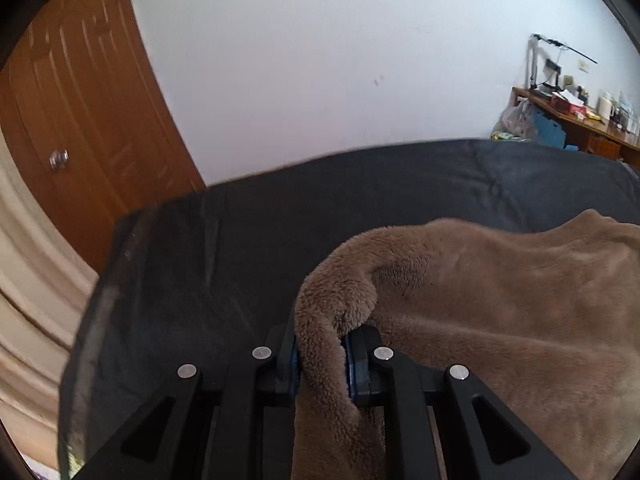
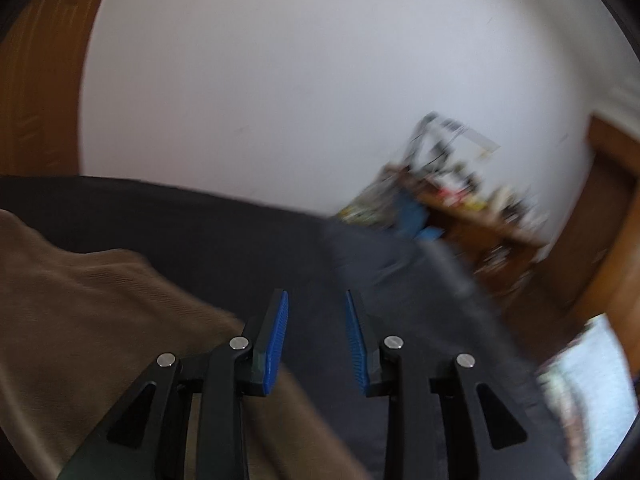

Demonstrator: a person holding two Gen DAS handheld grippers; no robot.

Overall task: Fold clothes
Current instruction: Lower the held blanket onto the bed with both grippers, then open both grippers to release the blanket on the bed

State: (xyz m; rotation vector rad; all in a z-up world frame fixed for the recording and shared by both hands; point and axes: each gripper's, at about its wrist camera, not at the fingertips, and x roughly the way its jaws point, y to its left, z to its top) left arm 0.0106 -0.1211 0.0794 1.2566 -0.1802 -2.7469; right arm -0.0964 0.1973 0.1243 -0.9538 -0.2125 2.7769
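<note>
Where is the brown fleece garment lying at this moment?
The brown fleece garment lies on the dark bed cover, at the lower right of the left wrist view, with one edge pinched in the left gripper.

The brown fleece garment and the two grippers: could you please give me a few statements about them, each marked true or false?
1. The left gripper is clamped on a fold of the brown fleece garment. True.
2. The right gripper holds the garment too. False: its jaws stand apart with nothing between them.
3. The garment lies on a dark grey bed cover. True.
4. The wooden door stands wide open. False: it looks closed.
5. A cluttered wooden desk stands against the white wall. True.
</note>
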